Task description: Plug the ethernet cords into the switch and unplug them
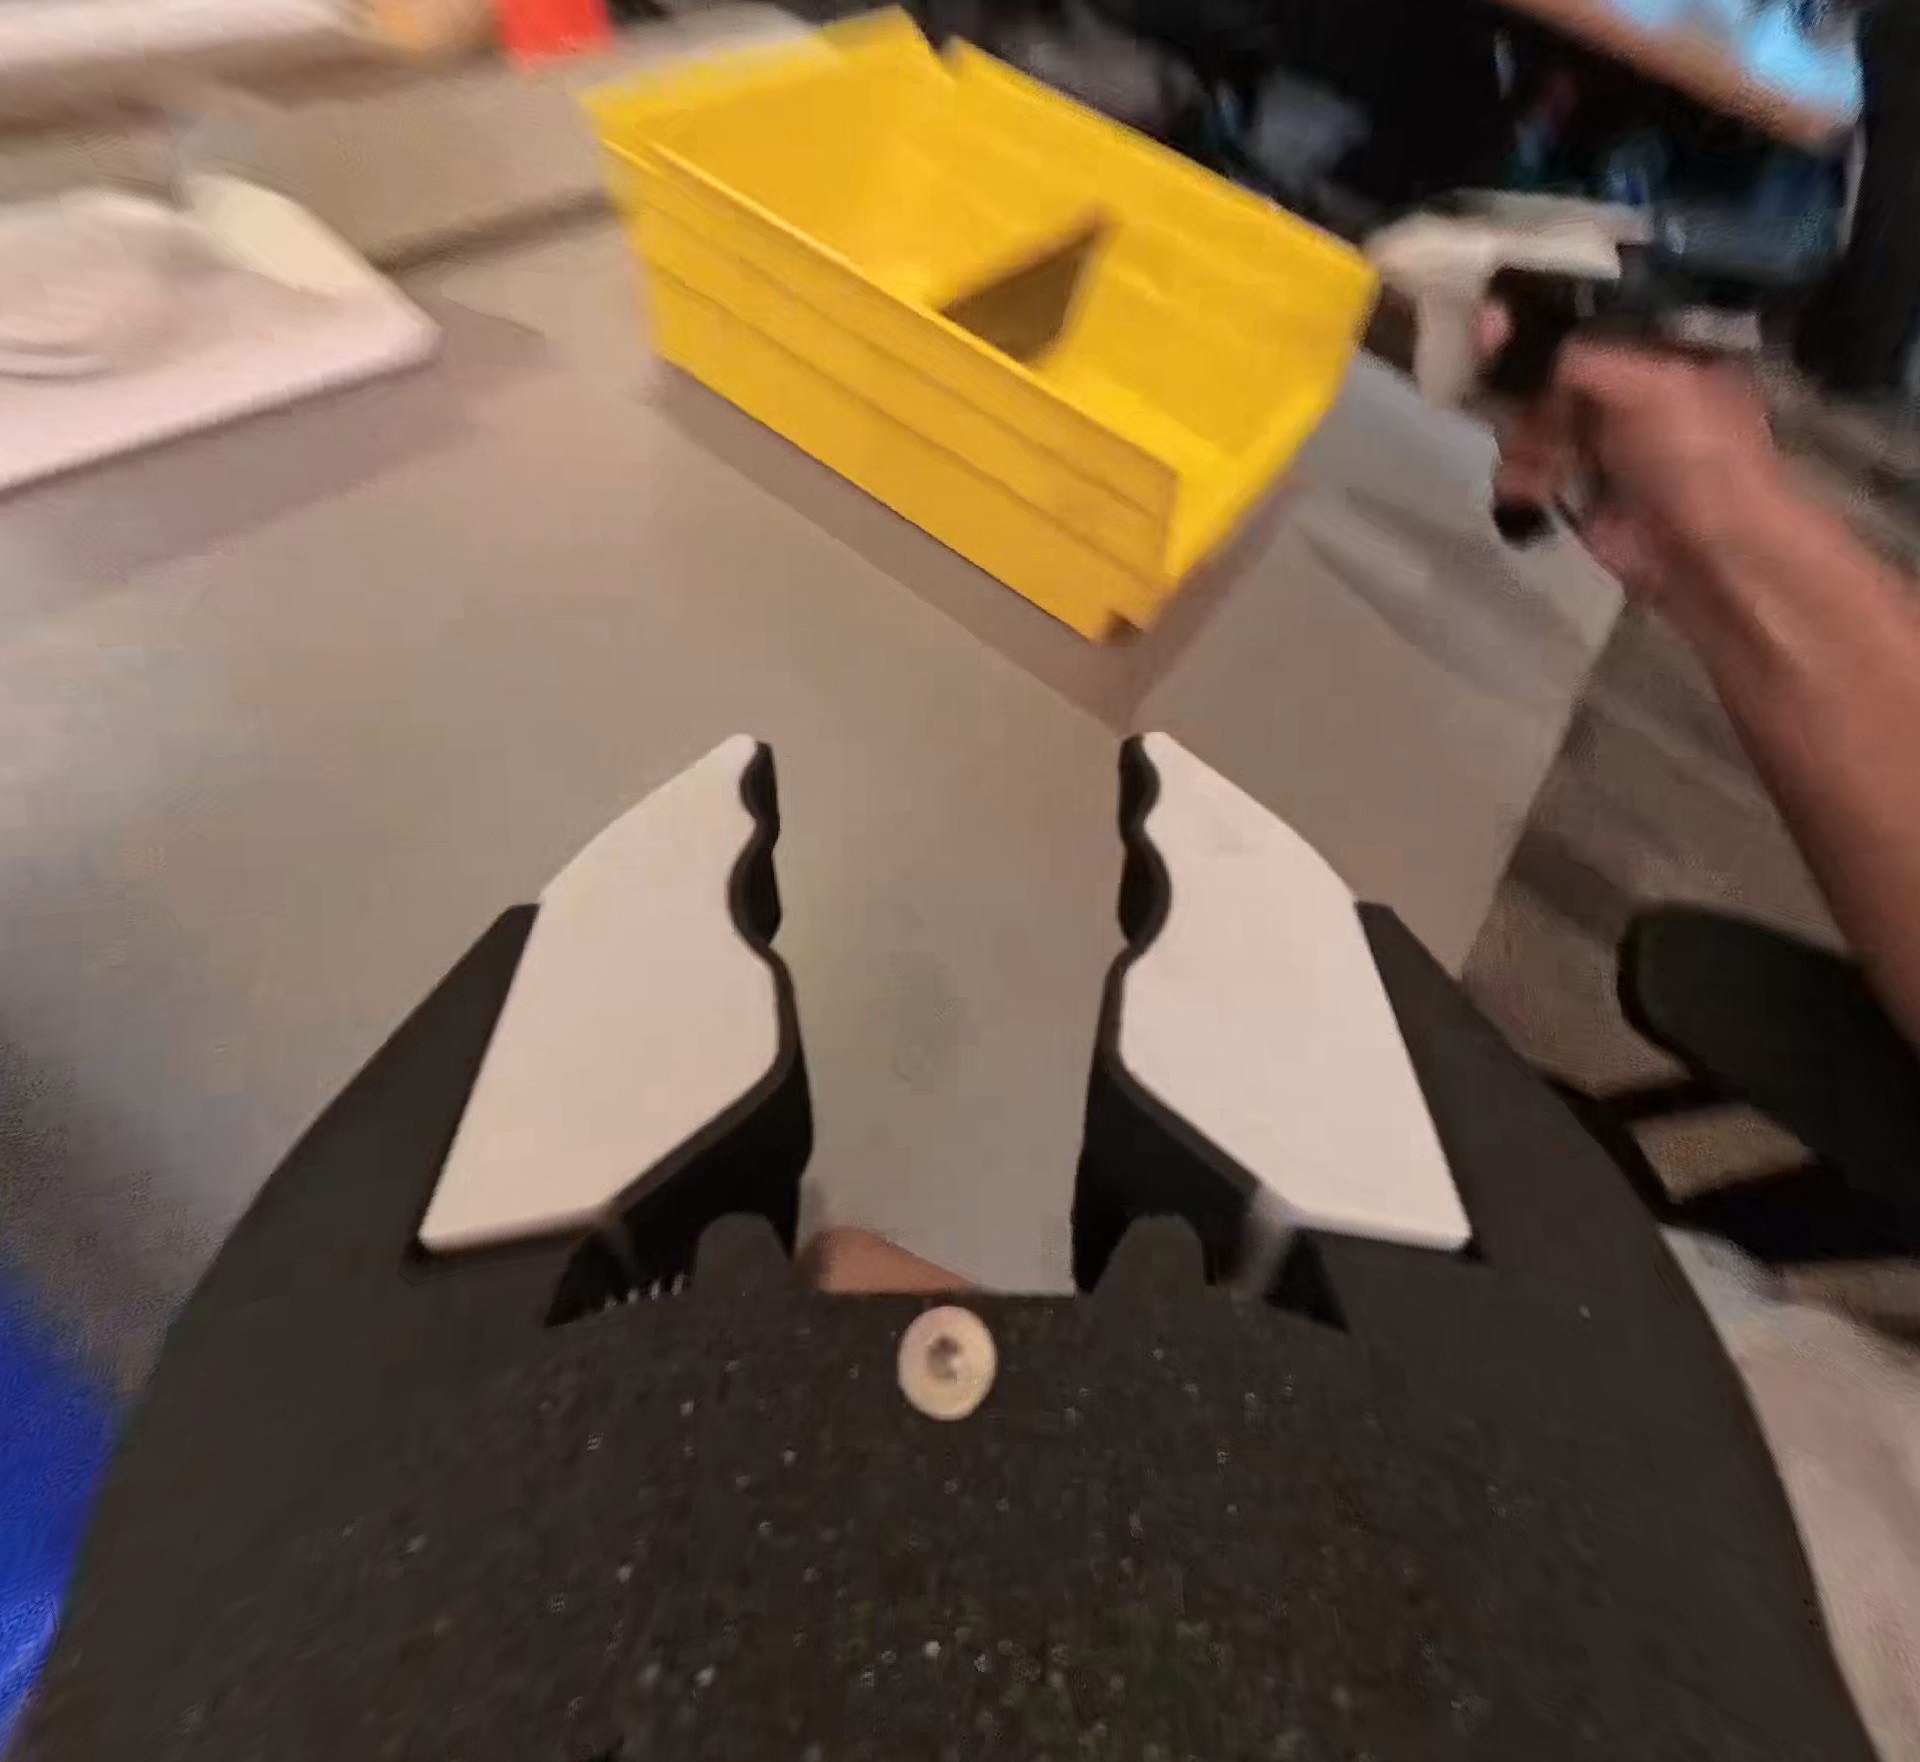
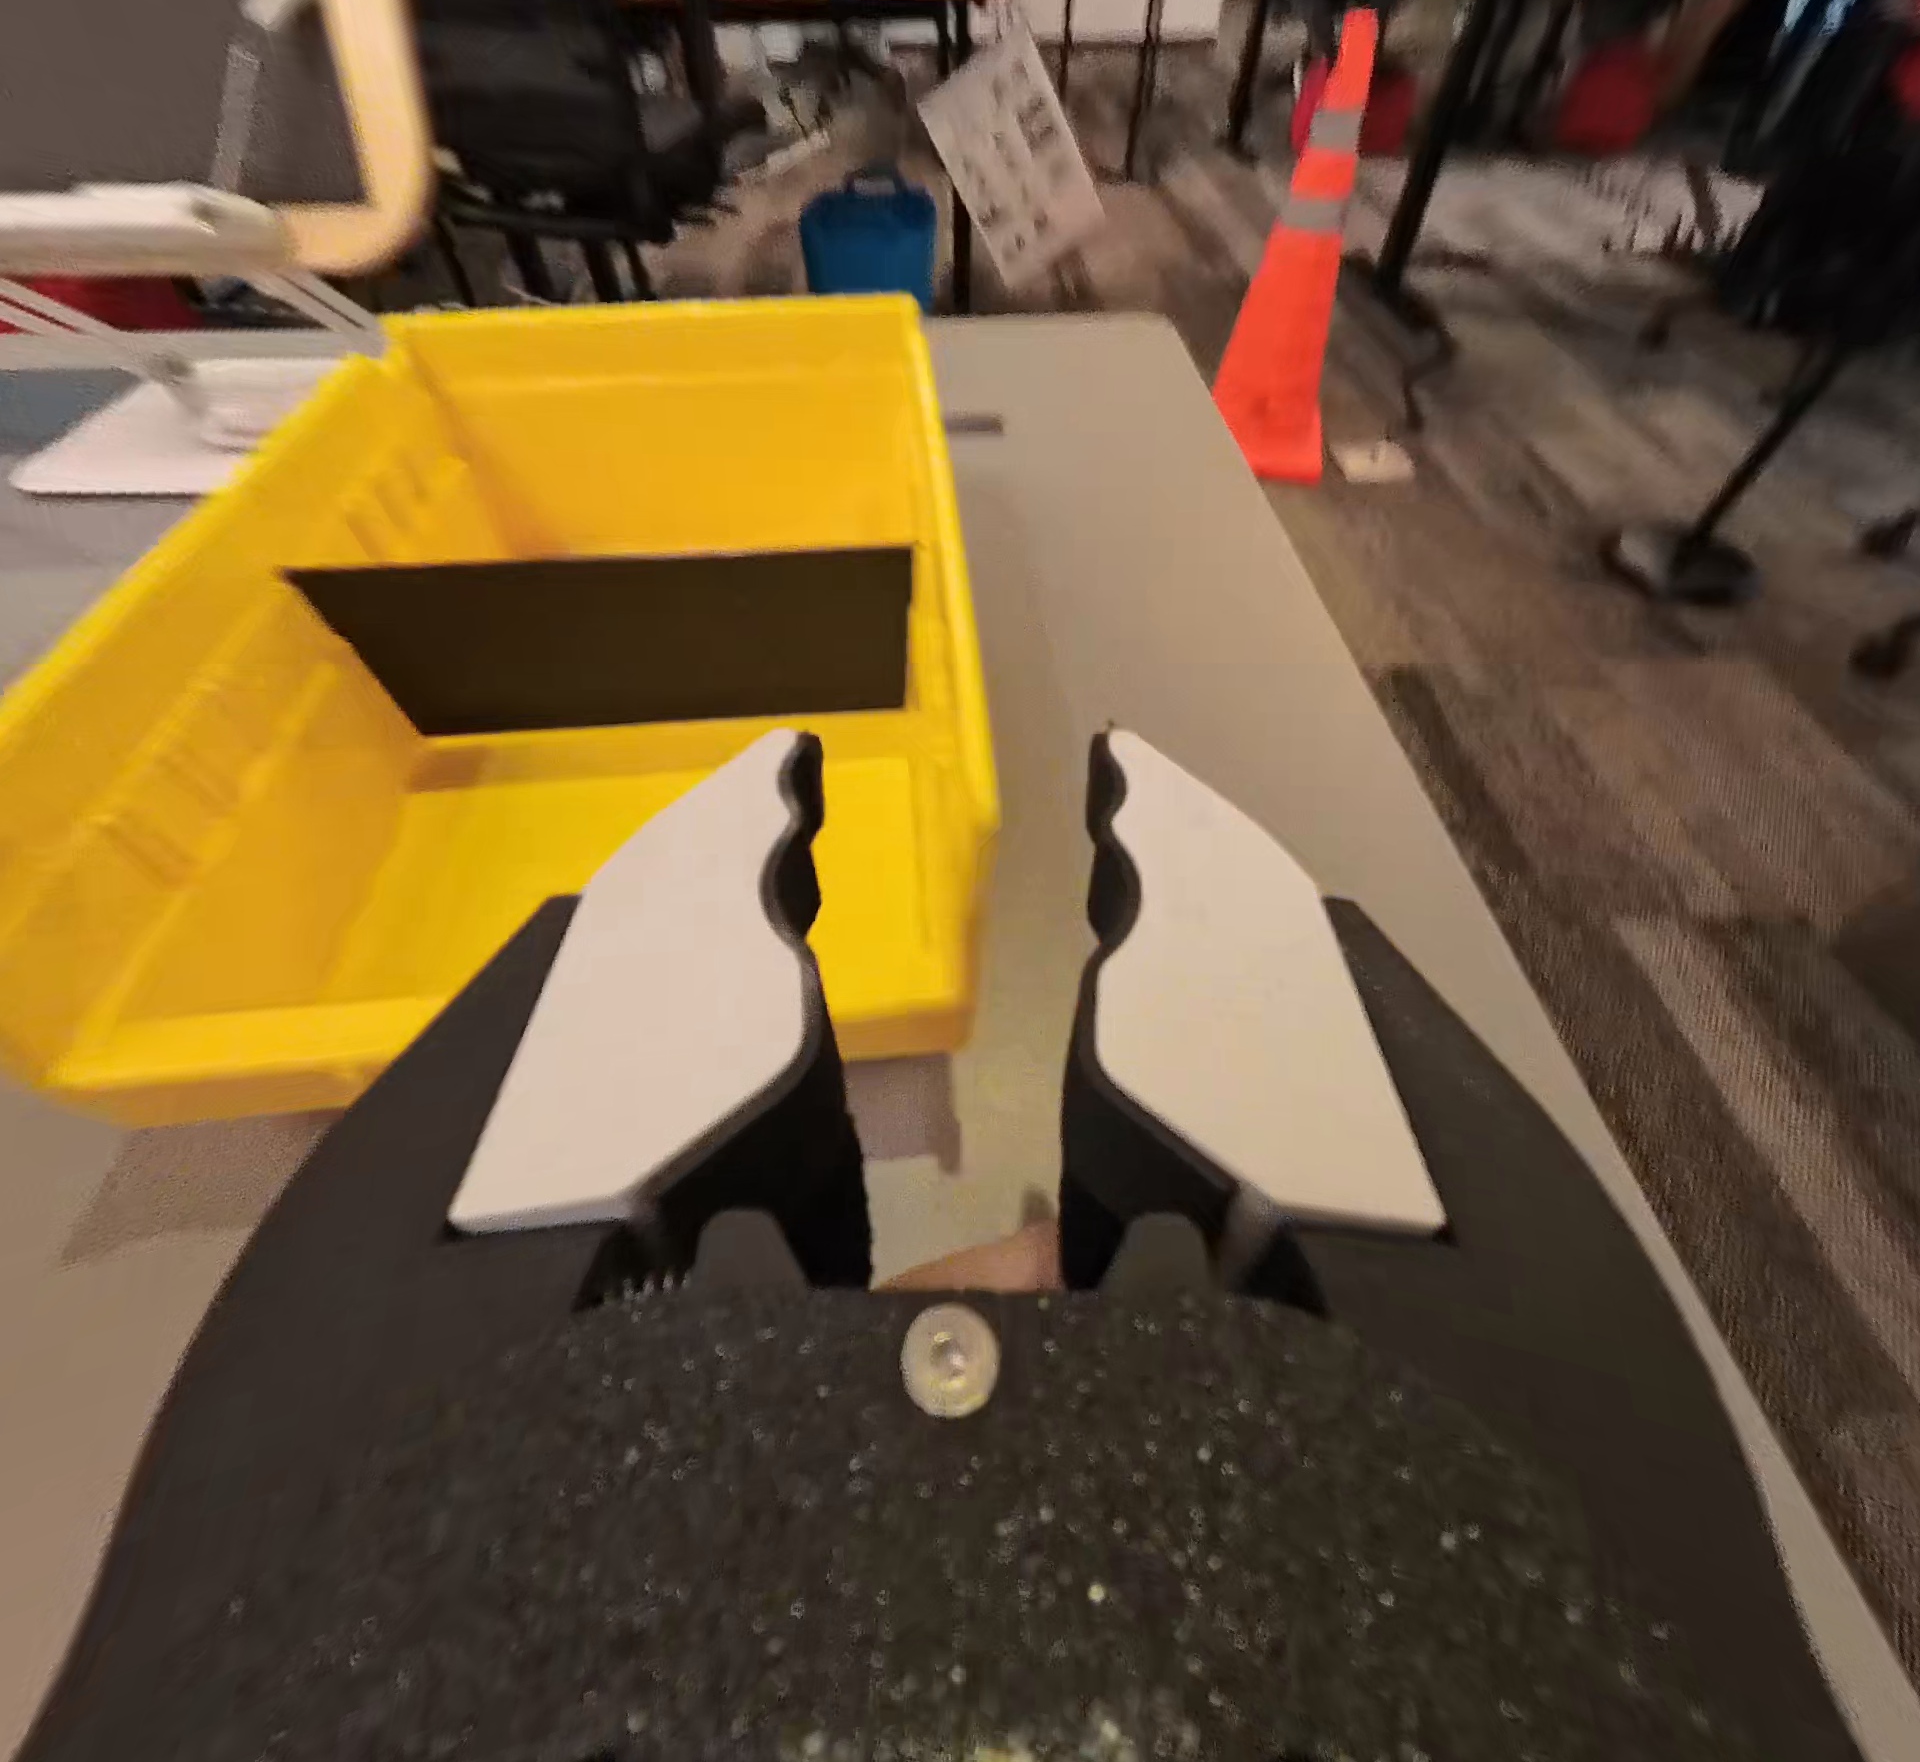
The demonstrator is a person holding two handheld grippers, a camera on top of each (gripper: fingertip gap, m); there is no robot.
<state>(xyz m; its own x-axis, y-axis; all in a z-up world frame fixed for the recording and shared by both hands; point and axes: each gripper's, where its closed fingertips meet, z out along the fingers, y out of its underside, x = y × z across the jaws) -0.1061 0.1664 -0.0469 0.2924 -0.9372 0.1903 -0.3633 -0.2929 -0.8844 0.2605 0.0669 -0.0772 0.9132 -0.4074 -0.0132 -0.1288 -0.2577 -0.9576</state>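
yellow bin (image 2: 665,424) with black divider (image 2: 623,637), both grippers parted, holding nothing

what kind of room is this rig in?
Probably an office or lab workspace: a black office chair at a desk, an orange traffic cone on carpet, a yellow bin on a grey table.

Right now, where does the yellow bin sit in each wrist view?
Left wrist view: yellow bin upper centre, beyond the open left gripper.
Right wrist view: yellow bin centre-left, close behind the open right gripper.
Shared landmark: the bin's dark divider on the grey table.
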